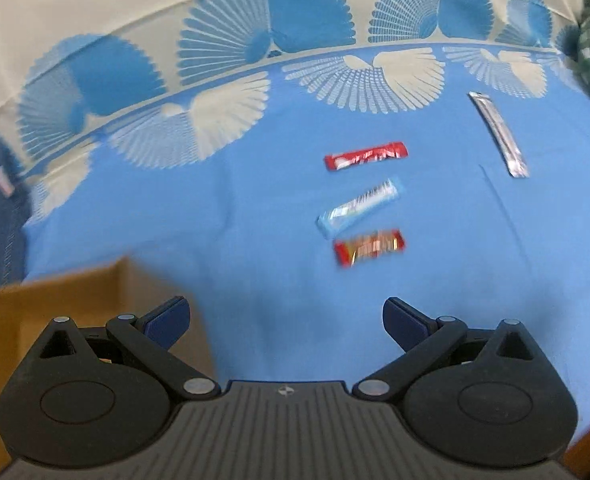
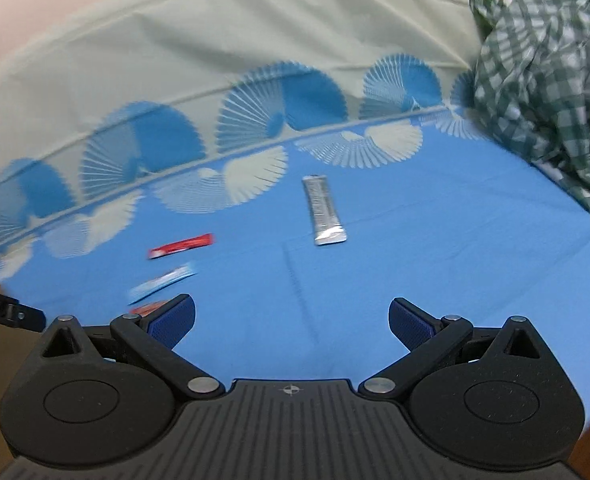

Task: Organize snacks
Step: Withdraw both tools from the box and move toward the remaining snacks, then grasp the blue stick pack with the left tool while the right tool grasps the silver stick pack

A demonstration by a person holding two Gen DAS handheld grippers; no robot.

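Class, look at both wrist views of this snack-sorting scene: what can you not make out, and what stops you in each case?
- Wrapper print on the near red bar and blue bar: left wrist view, motion blur.
- Inside of the cardboard box: left wrist view, hidden by the left gripper and cut off by the frame edge.
- The near red bar in the right wrist view: mostly hidden behind the right gripper.
- Silver sachet label: too small.

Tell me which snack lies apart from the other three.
The silver packet. It lies alone, off to the right, while the two red bars and the blue bar cluster together.
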